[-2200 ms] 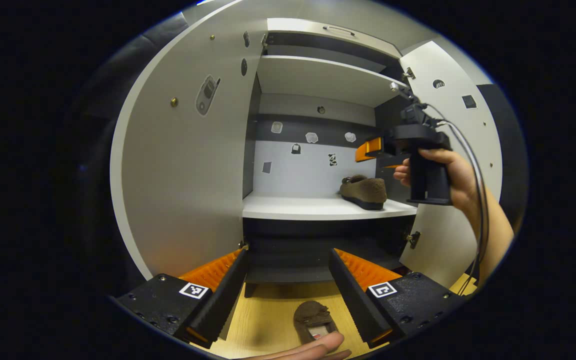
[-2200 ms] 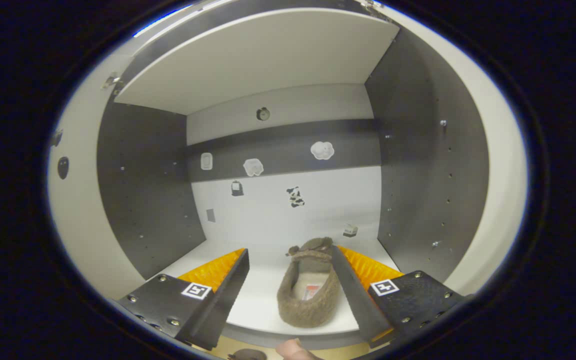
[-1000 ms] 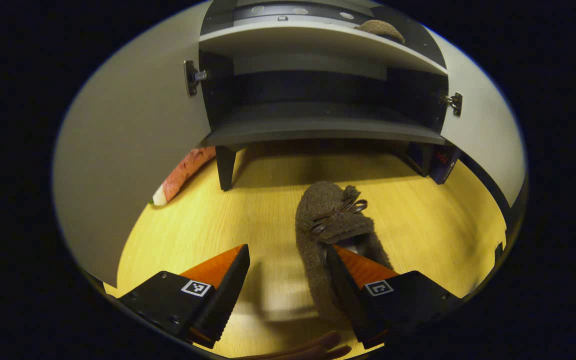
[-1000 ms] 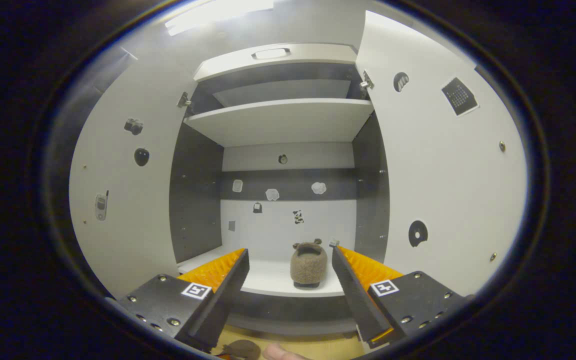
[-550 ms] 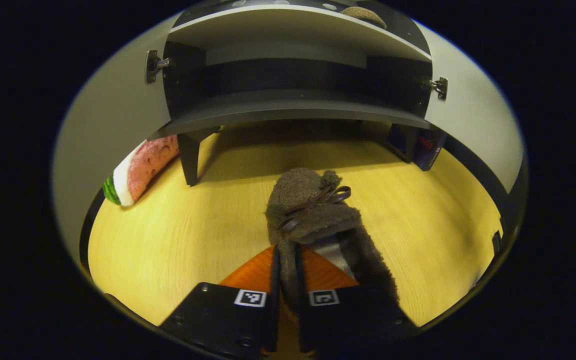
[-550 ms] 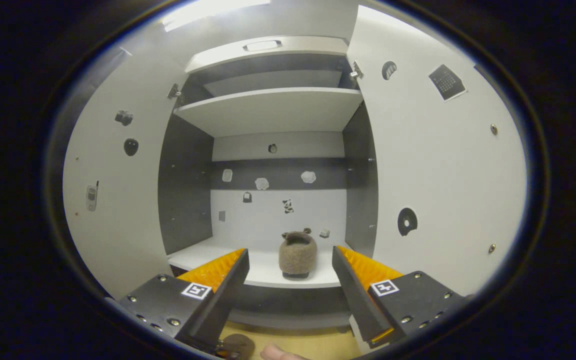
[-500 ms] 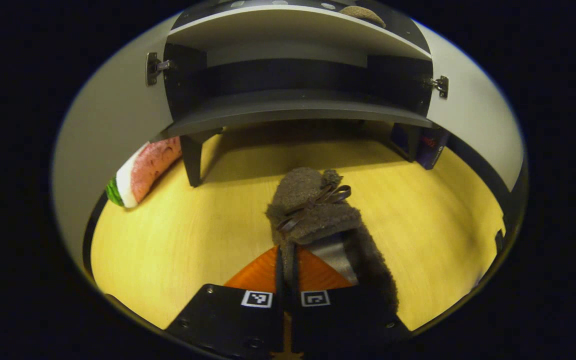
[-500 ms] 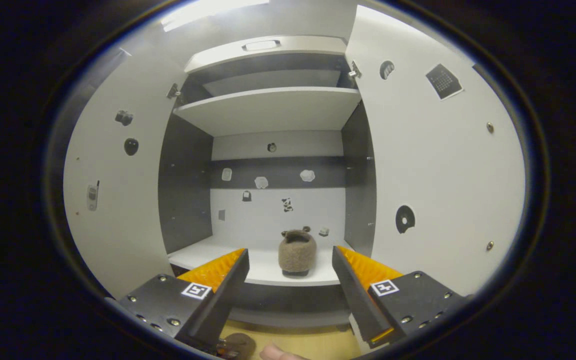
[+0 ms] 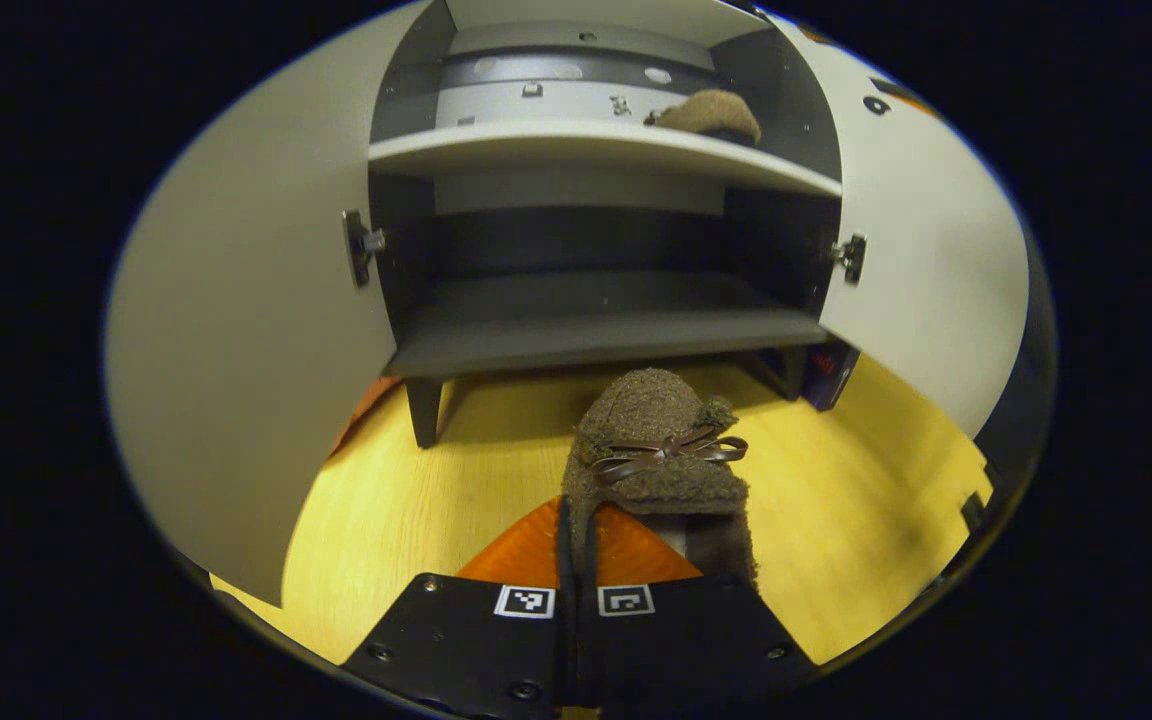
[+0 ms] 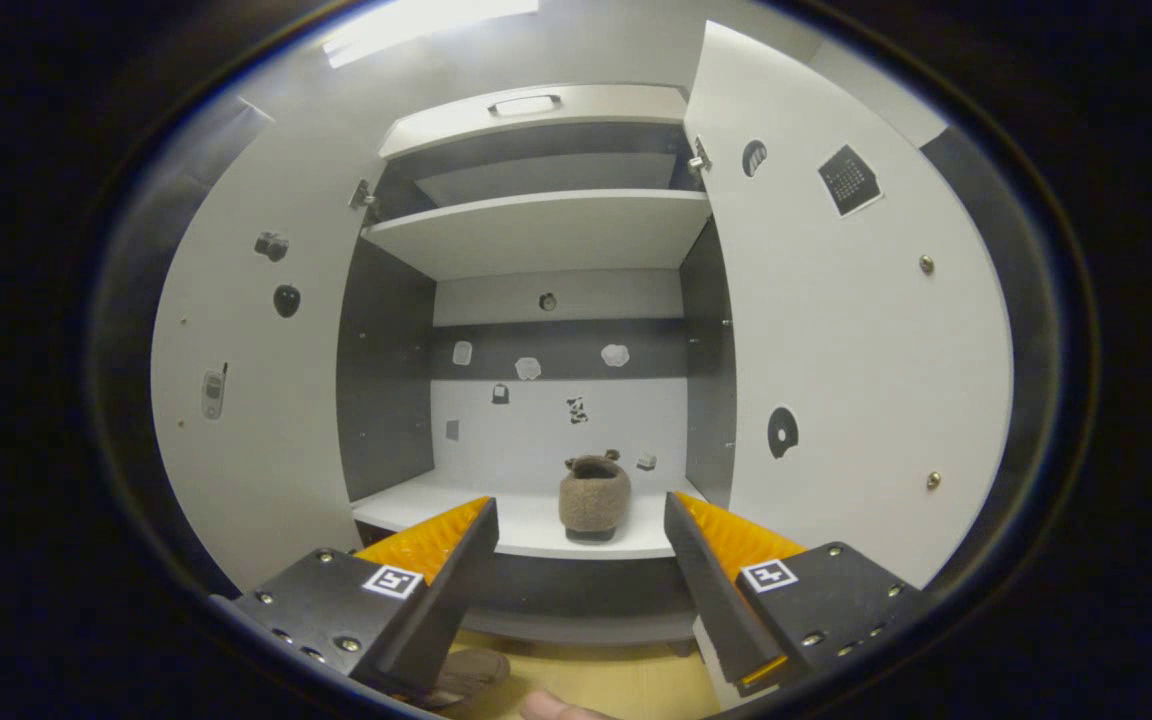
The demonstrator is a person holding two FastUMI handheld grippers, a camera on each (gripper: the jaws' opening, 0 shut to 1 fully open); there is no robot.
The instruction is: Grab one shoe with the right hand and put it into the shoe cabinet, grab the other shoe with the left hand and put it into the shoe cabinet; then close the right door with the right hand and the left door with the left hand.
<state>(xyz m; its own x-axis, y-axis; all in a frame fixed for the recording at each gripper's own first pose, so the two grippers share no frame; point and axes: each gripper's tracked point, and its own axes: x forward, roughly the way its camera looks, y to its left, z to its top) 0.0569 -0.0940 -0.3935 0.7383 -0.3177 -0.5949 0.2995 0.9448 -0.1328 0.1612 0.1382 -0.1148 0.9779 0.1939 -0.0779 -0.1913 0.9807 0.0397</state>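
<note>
Left gripper (image 9: 573, 545): jaws pressed nearly together on the side wall of a brown fuzzy shoe (image 9: 658, 455), bow on its toe, toe pointing at the cabinet (image 9: 596, 330). The shoe is over the yellow worktop (image 9: 416, 500), in front of the cabinet's dark bottom shelf; whether its sole touches the wood cannot be told.

Right gripper (image 10: 581, 535): jaws wide apart, holding nothing, facing the open cabinet from outside.

Shoes: two. One in the left gripper; the second shoe (image 10: 593, 500) stands on the white middle shelf (image 10: 526, 525), toward the right side, heel outward. It is also seen from below in the left gripper view.

Doors: two, both open. Left door (image 10: 246, 400), right door (image 10: 846, 370).

Shelves: a white upper one, a white middle one, a dark bottom one.

Change since 0.5 s ago: the held shoe now sits higher against the cabinet, and the left gripper view has tilted up, bringing the middle shelf and its shoe into fuller view. Since 1.0 s ago the left gripper has gone from wide apart to clamped. The right gripper has backed off slightly from the cabinet, jaws unchanged.
</note>
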